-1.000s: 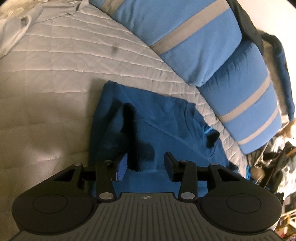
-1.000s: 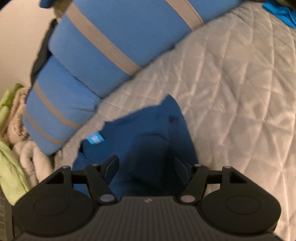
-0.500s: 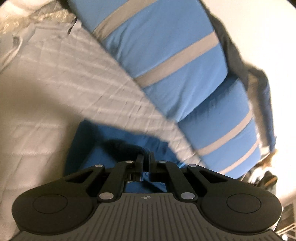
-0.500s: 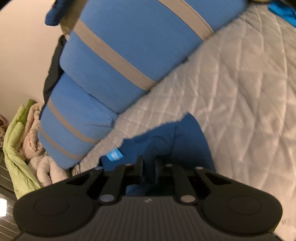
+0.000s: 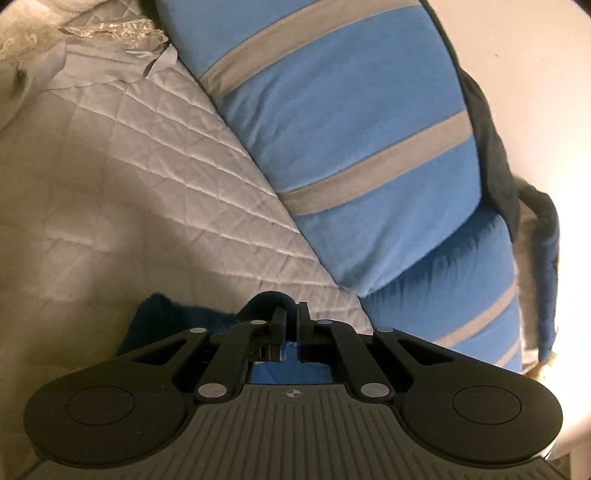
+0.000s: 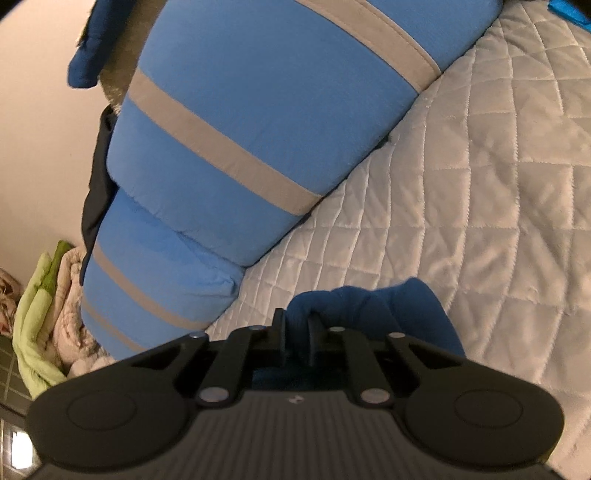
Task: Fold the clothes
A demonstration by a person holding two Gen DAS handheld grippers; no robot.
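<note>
A dark blue garment (image 5: 159, 321) lies on the quilted bedspread (image 5: 129, 192), mostly hidden under my grippers. My left gripper (image 5: 291, 314) is shut on a bunched edge of the dark blue garment, which bulges just above its tips. In the right wrist view the same blue garment (image 6: 399, 314) is gathered into a fold. My right gripper (image 6: 295, 325) is shut on that fold, with cloth pinched between its fingers (image 6: 279, 326). Both pinched edges are lifted off the bedspread (image 6: 480, 184).
Two large light-blue pillows with grey stripes (image 5: 351, 140) (image 6: 258, 122) lean along the bed's edge close ahead. A pale lace-trimmed cloth (image 5: 74, 40) lies at the far left. Green and beige bedding (image 6: 40, 314) is piled beside the bed. A bright blue item (image 6: 569, 11) lies far right.
Both grippers went from open over the flat garment to shut on its edge. They then moved forward toward the pillows with the cloth, which now shows much less.
</note>
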